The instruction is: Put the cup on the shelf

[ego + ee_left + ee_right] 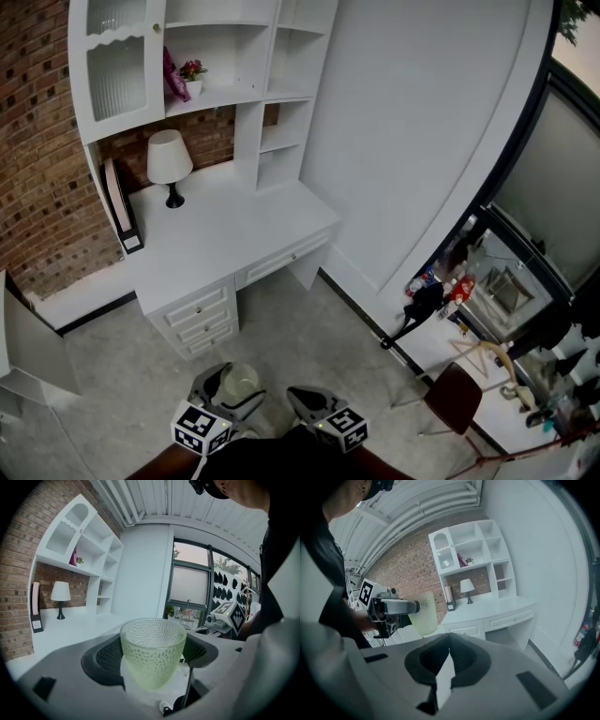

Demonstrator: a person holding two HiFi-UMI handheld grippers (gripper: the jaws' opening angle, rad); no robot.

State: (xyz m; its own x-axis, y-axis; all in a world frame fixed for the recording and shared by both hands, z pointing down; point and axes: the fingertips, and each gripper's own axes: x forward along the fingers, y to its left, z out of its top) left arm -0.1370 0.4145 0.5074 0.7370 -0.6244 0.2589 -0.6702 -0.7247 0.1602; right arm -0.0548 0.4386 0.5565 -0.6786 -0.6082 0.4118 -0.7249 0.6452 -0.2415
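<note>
A pale green dimpled glass cup stands upright between the jaws of my left gripper, which is shut on it. The head view shows it low over the grey floor, in front of the white desk. The right gripper view shows the cup held to that gripper's left. My right gripper is shut with its pads meeting and nothing between them. It hangs just right of the left one. The white shelf unit rises over the desk against the brick wall, some way ahead of both grippers.
On the desk stand a white lamp and an upright binder. A small potted flower sits on a shelf. Drawers face me. A brown chair and bottles stand near the glass door at right.
</note>
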